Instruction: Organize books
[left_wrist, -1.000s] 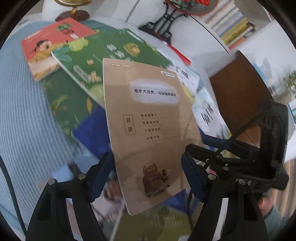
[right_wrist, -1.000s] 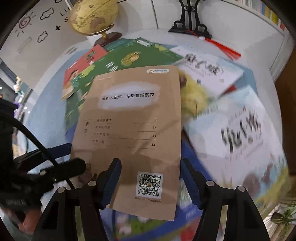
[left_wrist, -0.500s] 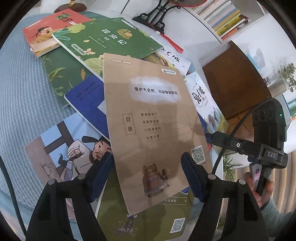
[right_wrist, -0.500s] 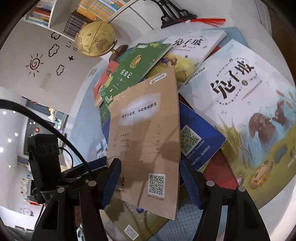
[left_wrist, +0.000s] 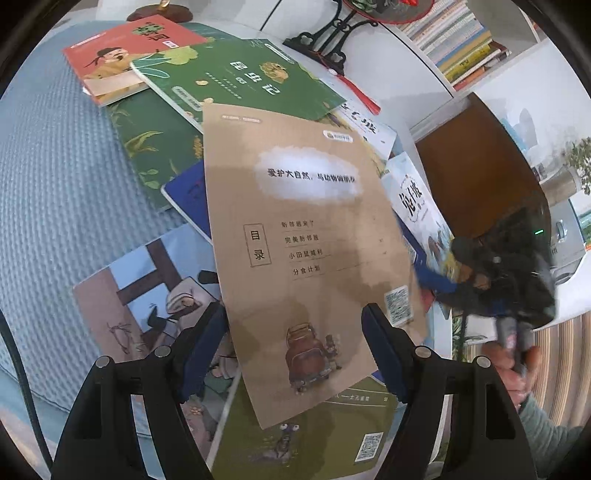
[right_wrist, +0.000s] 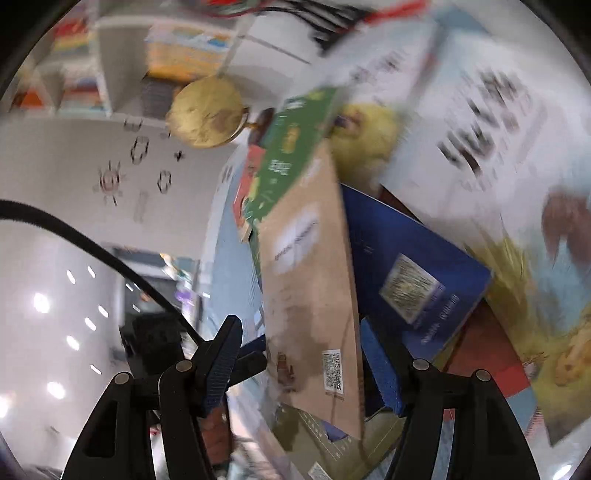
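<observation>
A tan paperback (left_wrist: 303, 240) with a small car drawing hangs tilted above a heap of books. Its lower end sits between the fingers of my left gripper (left_wrist: 295, 314), which is shut on it: the left pad meets its edge and the right finger crosses its face. The same tan paperback (right_wrist: 310, 295) shows nearly edge-on in the blurred right wrist view. My right gripper (right_wrist: 299, 328) stands open around its corner with the printed code, the left pad clear of it. That right gripper (left_wrist: 480, 280) appears blurred at the book's right edge.
Under the paperback lie a green book (left_wrist: 240, 77), a red one (left_wrist: 125, 51), a blue one (left_wrist: 188, 199), a cartoon cover (left_wrist: 147, 295) and a white book (left_wrist: 417, 206) on a blue cloth (left_wrist: 55, 184). A globe (right_wrist: 207, 114), a black stand (left_wrist: 332, 37) and a bookshelf (left_wrist: 454, 40) stand behind.
The tan paperback has kept its place in my left gripper while the heap slid below. My right gripper has rolled and dropped lower, so the paperback now looks edge-on to it.
</observation>
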